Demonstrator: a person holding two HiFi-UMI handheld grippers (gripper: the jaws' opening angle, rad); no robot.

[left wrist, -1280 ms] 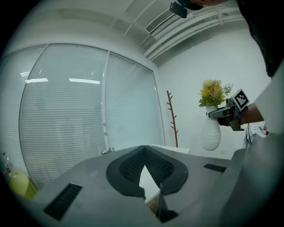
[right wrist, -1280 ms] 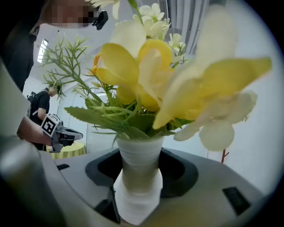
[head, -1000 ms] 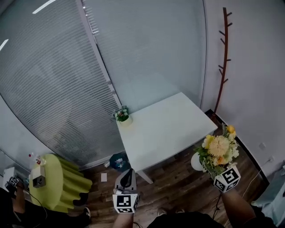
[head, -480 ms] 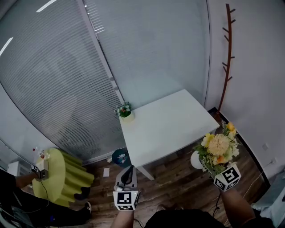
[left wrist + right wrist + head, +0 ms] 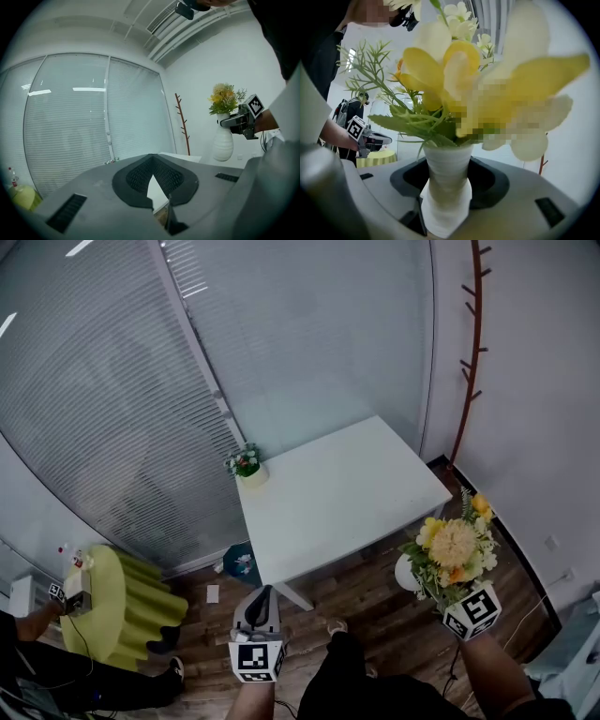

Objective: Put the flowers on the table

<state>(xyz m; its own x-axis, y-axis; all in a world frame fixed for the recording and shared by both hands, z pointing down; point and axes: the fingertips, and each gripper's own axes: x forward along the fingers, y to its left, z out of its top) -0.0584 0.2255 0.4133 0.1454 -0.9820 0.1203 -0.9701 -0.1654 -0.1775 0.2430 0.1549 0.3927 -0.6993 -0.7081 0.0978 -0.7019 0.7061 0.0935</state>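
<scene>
My right gripper [image 5: 441,592] is shut on the neck of a white vase [image 5: 406,573] of yellow flowers [image 5: 454,547], held in the air off the right front corner of the white table [image 5: 347,493]. In the right gripper view the ribbed vase [image 5: 445,187] stands between the jaws, under blooms [image 5: 440,70] that fill the view. My left gripper [image 5: 262,593] hangs in front of the table's near corner, shut and holding nothing. In the left gripper view its jaws [image 5: 153,164] meet, and the vase [image 5: 222,143] shows at the right.
A small pot of flowers [image 5: 246,465] stands on the table's far left corner. At the left are a lime round table [image 5: 103,615] and a seated person [image 5: 37,671]. A coat rack [image 5: 473,343] stands by the right wall. Blinds cover the far windows. A blue bin [image 5: 239,563] sits under the table.
Both grippers have shifted slightly, the vase still held. My leg has stepped forward at the bottom of the head view. The person at the left has shifted position.
</scene>
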